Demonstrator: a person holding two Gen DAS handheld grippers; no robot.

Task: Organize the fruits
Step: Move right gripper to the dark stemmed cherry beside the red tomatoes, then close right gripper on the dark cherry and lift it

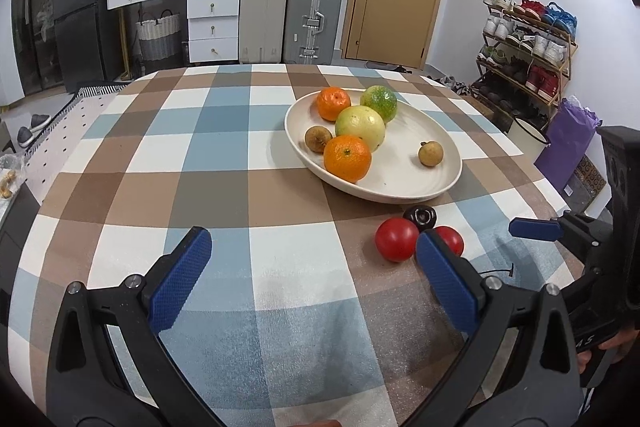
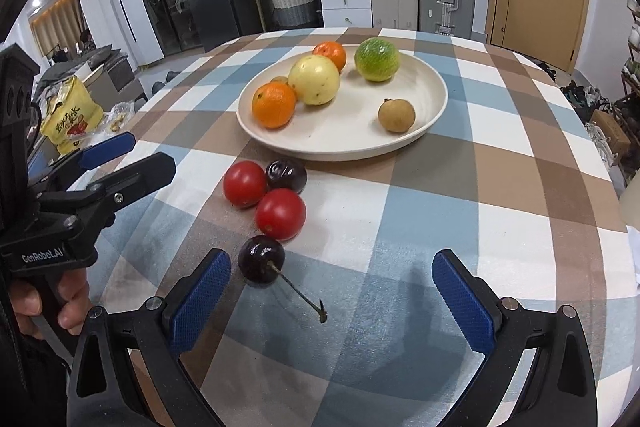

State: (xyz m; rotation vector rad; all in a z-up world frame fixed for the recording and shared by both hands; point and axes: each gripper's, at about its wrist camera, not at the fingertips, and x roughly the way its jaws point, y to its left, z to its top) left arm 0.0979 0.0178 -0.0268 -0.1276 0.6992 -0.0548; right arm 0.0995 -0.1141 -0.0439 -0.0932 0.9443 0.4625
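A cream plate (image 1: 416, 187) (image 2: 432, 83) on the checked tablecloth holds two oranges (image 2: 274, 105), a yellow-green fruit (image 2: 314, 79), a green fruit (image 2: 377, 59) and two small brown fruits (image 2: 396, 115). In front of the plate lie two red tomatoes (image 2: 245, 183) (image 2: 281, 213), a dark plum (image 2: 286, 175) and a dark cherry (image 2: 261, 259) with a stem. My right gripper (image 2: 332, 303) is open, with the cherry just past its left finger. My left gripper (image 1: 316, 279) is open and empty, left of the tomatoes (image 1: 397, 239).
The round table (image 1: 224, 195) carries the checked cloth. A yellow snack bag (image 2: 70, 119) lies beyond its left edge. Suitcases (image 1: 292, 19), white drawers, a dark fridge, a door and a shoe rack (image 1: 524, 51) stand behind.
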